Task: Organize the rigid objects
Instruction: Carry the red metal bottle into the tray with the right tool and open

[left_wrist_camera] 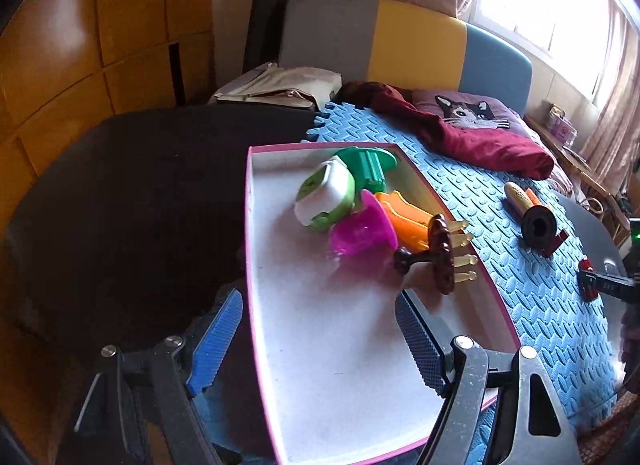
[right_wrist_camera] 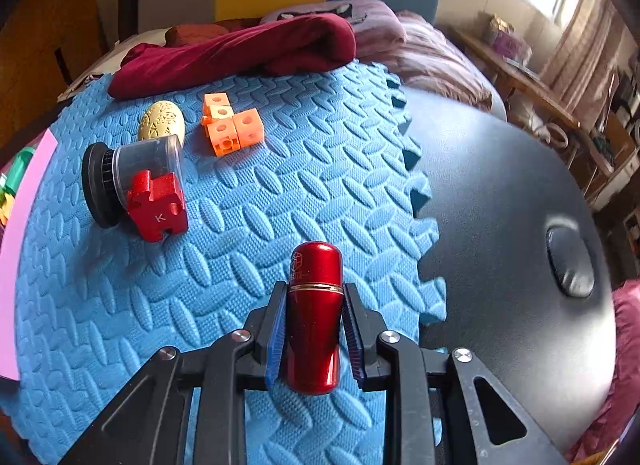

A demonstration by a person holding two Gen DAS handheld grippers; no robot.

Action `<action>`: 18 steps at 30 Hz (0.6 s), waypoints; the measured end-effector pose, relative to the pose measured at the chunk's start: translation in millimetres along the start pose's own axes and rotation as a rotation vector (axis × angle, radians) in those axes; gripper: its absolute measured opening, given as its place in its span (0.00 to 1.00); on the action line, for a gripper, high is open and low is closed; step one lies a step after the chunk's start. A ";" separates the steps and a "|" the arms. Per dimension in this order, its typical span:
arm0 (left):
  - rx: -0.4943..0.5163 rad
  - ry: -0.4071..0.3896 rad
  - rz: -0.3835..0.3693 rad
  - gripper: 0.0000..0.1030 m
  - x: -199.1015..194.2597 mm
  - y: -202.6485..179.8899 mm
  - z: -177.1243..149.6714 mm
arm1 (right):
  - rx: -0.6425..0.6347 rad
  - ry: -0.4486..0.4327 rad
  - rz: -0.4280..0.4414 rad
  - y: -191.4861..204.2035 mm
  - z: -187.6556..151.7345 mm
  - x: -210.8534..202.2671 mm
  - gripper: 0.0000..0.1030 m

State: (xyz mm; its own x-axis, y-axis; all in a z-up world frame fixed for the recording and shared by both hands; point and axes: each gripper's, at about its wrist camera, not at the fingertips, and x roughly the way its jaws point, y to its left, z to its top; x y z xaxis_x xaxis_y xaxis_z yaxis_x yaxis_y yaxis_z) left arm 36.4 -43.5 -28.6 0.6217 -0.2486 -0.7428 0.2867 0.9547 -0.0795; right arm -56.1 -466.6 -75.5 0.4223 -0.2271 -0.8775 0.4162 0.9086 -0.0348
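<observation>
A home bedroom: a bed (left_wrist_camera: 500,137) with cat pillow (left_wrist_camera: 468,111), padded headboard (left_wrist_camera: 400,41) and curtained window (left_wrist_camera: 560,17)

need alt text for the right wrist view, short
The right gripper is shut on a shiny red capsule above a blue foam mat. Further back on the mat lie a red puzzle block against a clear jar, a cream egg and orange cubes.

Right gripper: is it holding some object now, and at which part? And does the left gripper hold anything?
The right gripper holds the red metal capsule, its pads pressing the sides of the lower body below the gold ring. The left gripper is open and holds nothing.
</observation>
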 end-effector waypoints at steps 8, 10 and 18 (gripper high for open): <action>-0.030 0.001 0.007 0.77 -0.3 12.6 -3.0 | -0.017 0.018 0.058 21.7 -2.9 -3.0 0.25; -0.033 -0.003 0.007 0.77 -1.5 14.3 -2.9 | -0.013 0.018 0.079 24.8 -4.1 -6.3 0.25; -0.047 -0.014 0.014 0.77 -3.6 21.8 -2.1 | -0.034 -0.070 0.247 68.4 -4.6 -45.6 0.25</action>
State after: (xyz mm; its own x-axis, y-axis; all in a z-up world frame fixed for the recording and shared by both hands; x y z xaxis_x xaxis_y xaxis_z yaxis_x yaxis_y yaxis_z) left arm 38.9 -21.4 -29.1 0.6355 -0.2375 -0.7347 0.2437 0.9646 -0.1010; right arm -50.6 -392.5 -40.1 0.5634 -0.0195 -0.8259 0.2670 0.9504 0.1597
